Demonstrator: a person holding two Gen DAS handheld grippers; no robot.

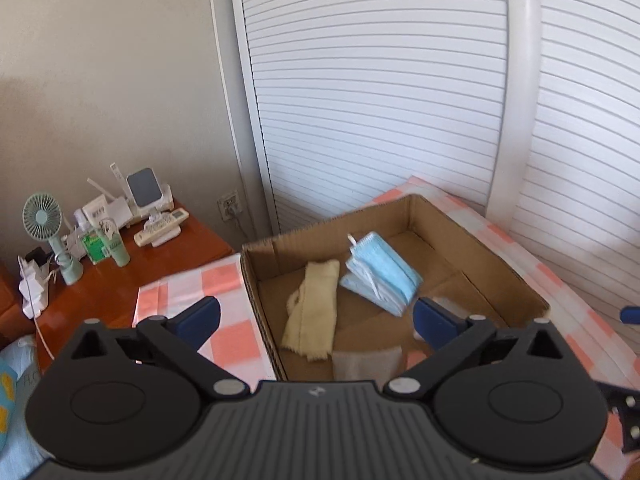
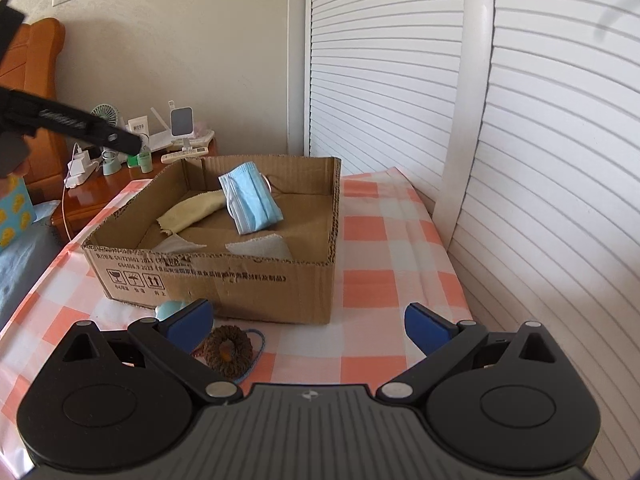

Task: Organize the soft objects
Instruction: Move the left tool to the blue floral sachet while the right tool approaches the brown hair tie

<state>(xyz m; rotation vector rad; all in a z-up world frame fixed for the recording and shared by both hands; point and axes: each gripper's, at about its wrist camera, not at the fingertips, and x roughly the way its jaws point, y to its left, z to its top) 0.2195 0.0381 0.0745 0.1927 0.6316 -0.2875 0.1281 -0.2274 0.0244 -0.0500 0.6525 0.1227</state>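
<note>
Both claws gape empty: left gripper [image 1: 316, 318] above the cardboard box [image 2: 256, 280], right gripper [image 2: 308, 326] hiding part of a brown fuzzy thing [image 2: 230, 350] I can't identify.

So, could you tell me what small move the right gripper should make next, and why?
Probably ease the open right gripper down and left onto the brown round soft item. It lies on the checked cloth outside the cardboard box, whereas the blue masks and yellow cloth already lie inside, and both grippers are empty.
</note>
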